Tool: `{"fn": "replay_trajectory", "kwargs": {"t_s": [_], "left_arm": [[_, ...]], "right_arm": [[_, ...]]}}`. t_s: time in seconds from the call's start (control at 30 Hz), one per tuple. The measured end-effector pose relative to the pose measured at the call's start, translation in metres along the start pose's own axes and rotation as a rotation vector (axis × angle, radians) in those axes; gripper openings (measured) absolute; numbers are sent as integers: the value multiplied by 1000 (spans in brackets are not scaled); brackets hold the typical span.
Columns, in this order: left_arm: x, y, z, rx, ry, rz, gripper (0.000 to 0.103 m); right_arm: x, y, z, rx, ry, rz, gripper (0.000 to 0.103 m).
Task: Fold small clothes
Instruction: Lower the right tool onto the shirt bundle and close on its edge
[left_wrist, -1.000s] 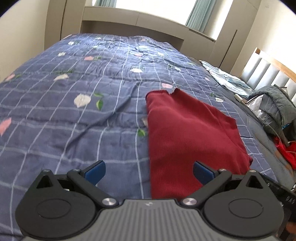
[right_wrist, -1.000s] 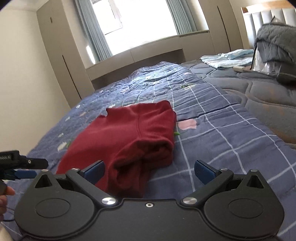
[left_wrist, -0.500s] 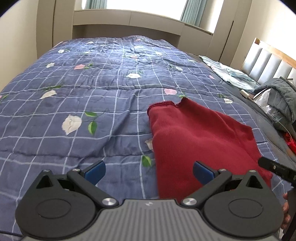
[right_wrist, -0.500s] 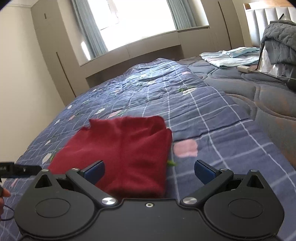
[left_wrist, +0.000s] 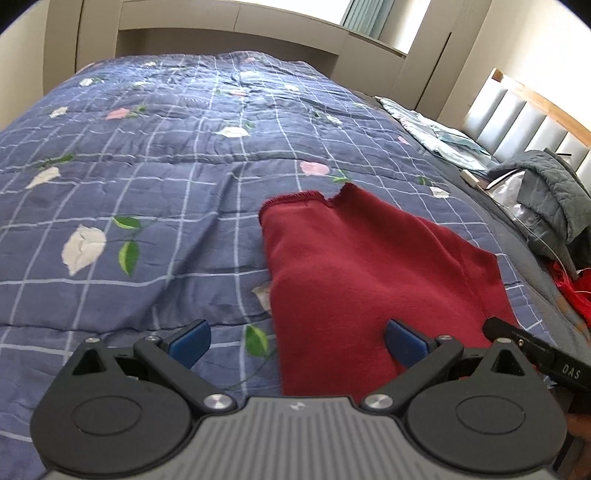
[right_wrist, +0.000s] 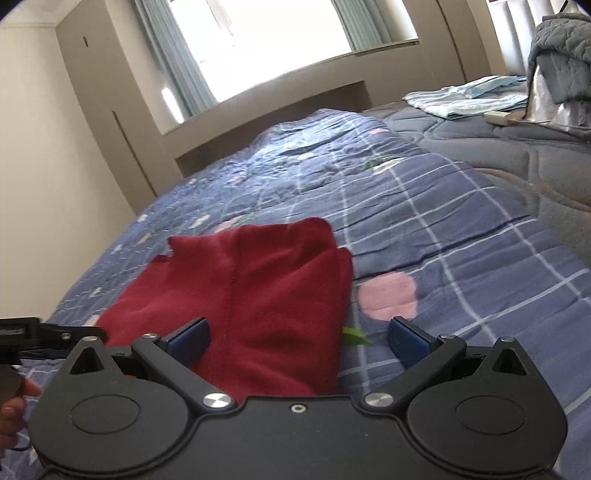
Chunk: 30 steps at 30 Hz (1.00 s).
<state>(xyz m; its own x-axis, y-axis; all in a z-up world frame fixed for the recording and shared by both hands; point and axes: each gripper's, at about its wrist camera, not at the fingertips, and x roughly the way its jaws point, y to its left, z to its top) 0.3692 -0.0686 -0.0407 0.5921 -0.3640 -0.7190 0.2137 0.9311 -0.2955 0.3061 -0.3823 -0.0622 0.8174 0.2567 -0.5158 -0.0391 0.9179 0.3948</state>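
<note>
A dark red garment (left_wrist: 362, 273) lies folded flat on the blue floral quilt (left_wrist: 155, 177). My left gripper (left_wrist: 297, 341) hovers open above the garment's near left edge, holding nothing. In the right wrist view the same red garment (right_wrist: 258, 291) lies just ahead. My right gripper (right_wrist: 297, 338) is open over its near right side, with nothing between its blue pads. The black tip of the other gripper (left_wrist: 532, 350) shows at the right of the left wrist view.
A grey quilted blanket (left_wrist: 546, 199) is heaped against the headboard at the right, with red fabric (left_wrist: 569, 284) below it. Folded light blue cloth (right_wrist: 469, 98) lies on the grey mattress. A hand (right_wrist: 11, 402) shows at the left edge. Cabinets line the far wall.
Both grippers have shifted over the garment, and it now fills more of each view. The bunched right side of the garment now lies flatter. Both grippers stayed open.
</note>
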Motion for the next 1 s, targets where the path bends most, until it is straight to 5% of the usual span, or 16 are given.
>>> {"fn": "replay_trajectory", "kwargs": {"t_s": [0.13,0.37,0.73,1.0], "left_arm": [[4,0,-1,-16,14,-32,103],[6,0,-2,-33,50,-105,102],[1,-10,3,-35,65,-106,75],[-15,-18,11,-8,42,-70,39]], "right_arm": [[-2,2,-1,5,-3,45,97],[-3,5,-4,21,-10,73,67],[-4,5,-4,76,1,63,58],[-13,23,-1,21,-35,41,27]]}}
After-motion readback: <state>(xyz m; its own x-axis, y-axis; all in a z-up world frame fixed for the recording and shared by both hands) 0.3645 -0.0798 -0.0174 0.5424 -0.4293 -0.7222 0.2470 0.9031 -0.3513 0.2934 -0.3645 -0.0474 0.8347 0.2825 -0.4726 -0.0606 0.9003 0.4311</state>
